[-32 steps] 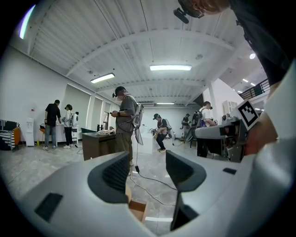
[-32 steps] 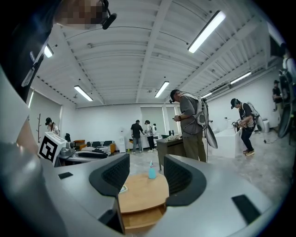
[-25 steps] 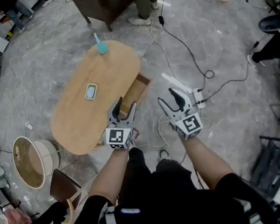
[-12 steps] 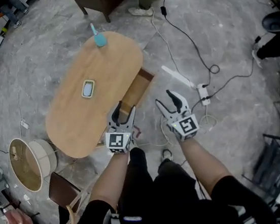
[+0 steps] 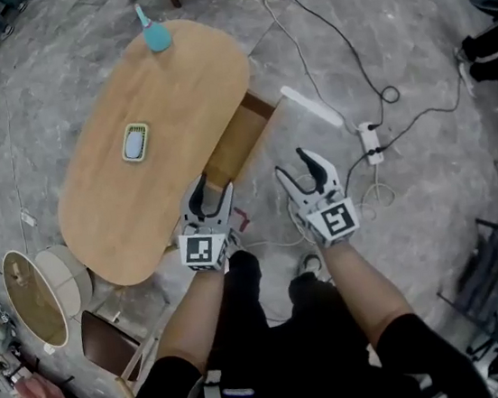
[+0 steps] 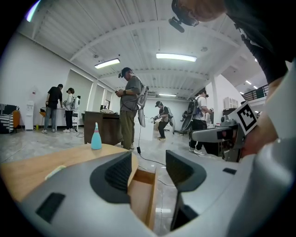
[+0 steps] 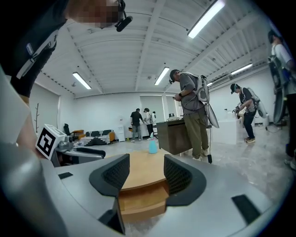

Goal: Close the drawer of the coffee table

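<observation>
Since a second ago the coffee table has slid up and to the left in the head view, so the blue bottle at its far end now sits close to the top edge, and the feet that stood beyond it are almost out of frame. The drawer is pulled out from the table's right side as before, and both grippers keep much the same place low in the picture. The drawer's inner end is hidden under the tabletop, and the small green-rimmed object on the wood is too small to name. The left gripper hangs near the drawer's near corner, jaws well apart and holding nothing. The right gripper, just right of the drawer and left of the power strip on the floor, is likewise spread wide and empty, touching nothing.
</observation>
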Motion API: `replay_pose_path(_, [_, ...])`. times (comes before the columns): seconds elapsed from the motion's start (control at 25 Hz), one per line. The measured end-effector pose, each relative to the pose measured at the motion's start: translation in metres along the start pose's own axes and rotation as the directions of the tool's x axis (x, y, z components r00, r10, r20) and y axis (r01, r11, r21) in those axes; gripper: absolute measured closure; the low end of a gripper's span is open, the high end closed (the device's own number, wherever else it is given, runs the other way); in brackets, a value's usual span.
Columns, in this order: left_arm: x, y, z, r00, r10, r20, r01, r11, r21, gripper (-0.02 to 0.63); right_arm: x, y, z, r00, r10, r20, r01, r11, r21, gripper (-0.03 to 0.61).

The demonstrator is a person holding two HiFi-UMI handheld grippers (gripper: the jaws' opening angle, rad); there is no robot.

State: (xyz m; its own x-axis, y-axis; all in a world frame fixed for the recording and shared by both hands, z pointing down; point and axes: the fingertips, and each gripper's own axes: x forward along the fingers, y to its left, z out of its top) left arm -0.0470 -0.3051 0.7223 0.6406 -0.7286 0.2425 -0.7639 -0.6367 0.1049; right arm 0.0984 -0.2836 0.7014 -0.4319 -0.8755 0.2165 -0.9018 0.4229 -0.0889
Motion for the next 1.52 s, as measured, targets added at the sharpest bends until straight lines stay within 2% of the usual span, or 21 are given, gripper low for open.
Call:
replay_pose_path(0.36, [0.022,-0.012,-0.070,0.999,-0.022,-0.036,0.022,1.000,-0.004,0.383,0.018,-0.006,-0.062,1.000,0.008,-0.023,-0.007,1.000,0.030,0.373])
replay_pose_path(0.6, [0.032,-0.013,-0.108,0.997,-0.039,-0.069,0.043,0.997,0.067,0.383,0.033,-0.007,-0.099,0.999,0.024,-0.036,-0.022,0.999,0.041,0.373])
replay_pose_path(0.76, [0.038,-0.011,-0.125,0.997,-0.029,-0.074,0.034,0.997,0.070,0.383,0.043,-0.006,-0.117,0.998,0.040,-0.041,-0.038,0.998,0.041,0.373])
replay_pose_path(0.96, [0.040,-0.023,-0.141,0.998,-0.031,-0.058,0.032,0.999,0.024,0.383,0.051,-0.008,-0.138,0.998,0.056,-0.042,-0.055,0.998,0.035,0.373])
replay_pose_path(1.28, [0.044,-0.047,-0.177,0.998,0.006,-0.059,-0.012,0.995,-0.097,0.383,0.053,-0.017,-0.166,0.996,0.070,-0.062,-0.068,0.997,0.035,0.373])
replay_pose_path(1.52, [0.046,-0.076,-0.218,0.994,0.000,-0.109,-0.021,0.980,-0.198,0.385,0.055,-0.027,-0.189,0.992,0.080,-0.093,-0.076,0.996,0.048,0.373])
